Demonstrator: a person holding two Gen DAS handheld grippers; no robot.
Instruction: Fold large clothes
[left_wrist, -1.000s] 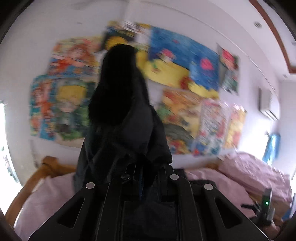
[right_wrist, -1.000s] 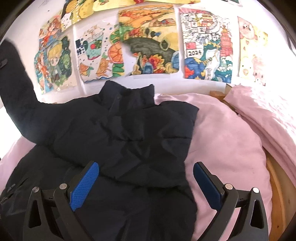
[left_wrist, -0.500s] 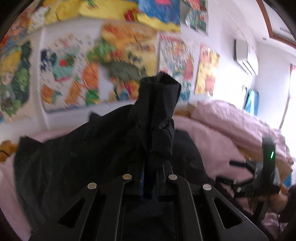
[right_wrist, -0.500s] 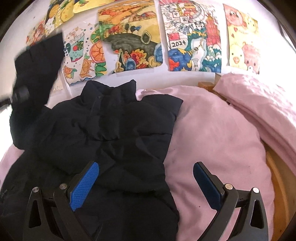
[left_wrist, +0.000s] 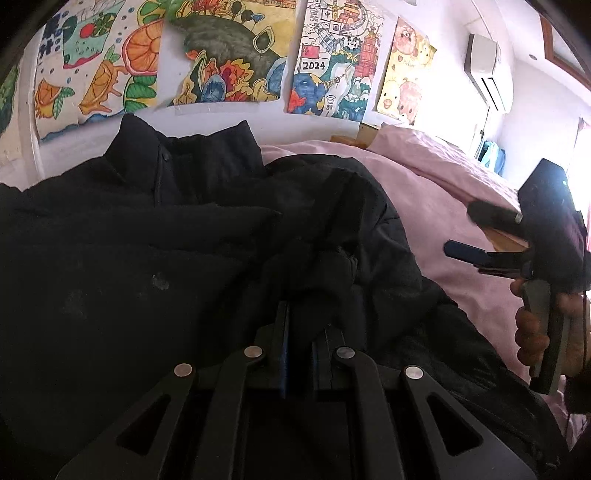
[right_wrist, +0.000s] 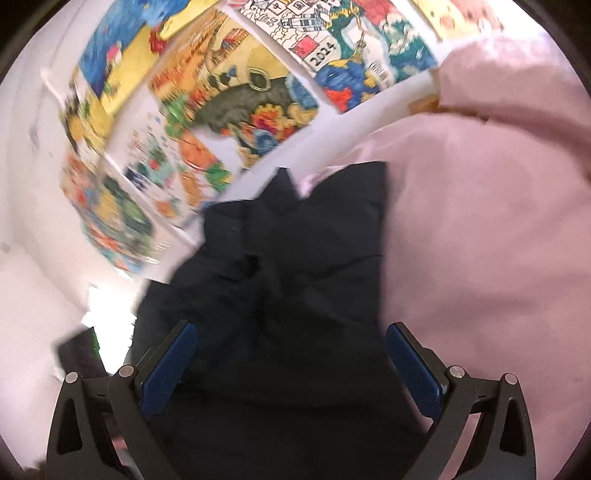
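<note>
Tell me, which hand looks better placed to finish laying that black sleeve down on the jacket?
Left. The left gripper is shut on the sleeve over the jacket. The right gripper is open and holds nothing.

A home bedroom: pink-sheeted bed (left_wrist: 436, 206), colourful hand-drawn posters (left_wrist: 236, 55) on the wall, air conditioner (left_wrist: 487, 70).

Ahead of the left gripper, a white wall (left_wrist: 454, 33) covered in bright children's drawings (left_wrist: 229, 55), one marked 2024 (left_wrist: 332, 62); below them, a bed spread with a pink sheet (left_wrist: 436, 206); farther right, a rumpled pink quilt (left_wrist: 436, 155) and a strip of wooden bed frame (left_wrist: 506, 240); high to the right, a white air conditioner (left_wrist: 487, 70); beyond it, strong daylight washing out the far corner.
</note>
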